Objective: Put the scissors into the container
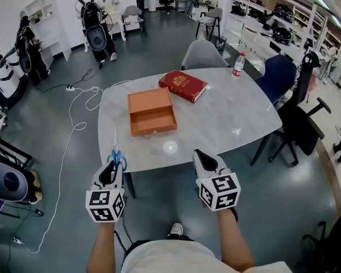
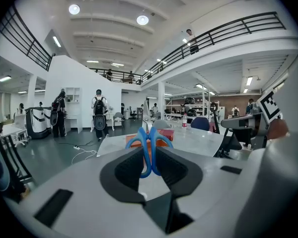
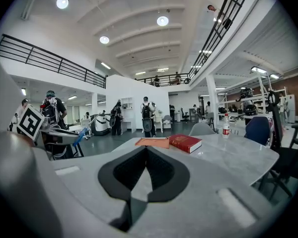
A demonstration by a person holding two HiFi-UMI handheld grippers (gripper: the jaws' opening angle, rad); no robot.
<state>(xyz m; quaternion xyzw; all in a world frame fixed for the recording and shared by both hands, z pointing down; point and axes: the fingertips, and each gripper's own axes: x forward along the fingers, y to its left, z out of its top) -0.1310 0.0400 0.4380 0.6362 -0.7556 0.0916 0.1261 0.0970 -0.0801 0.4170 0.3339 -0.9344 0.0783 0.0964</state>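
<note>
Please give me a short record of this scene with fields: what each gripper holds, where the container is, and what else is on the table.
left gripper: shut on the blue handles of the scissors, blades pointing toward the table
right gripper: jaws together, nothing between them
container: orange, open, looks empty, on the table
book: red, lying by the container's far right corner
bottle: upright at the far table edge
task state: scissors not yet in the container
</note>
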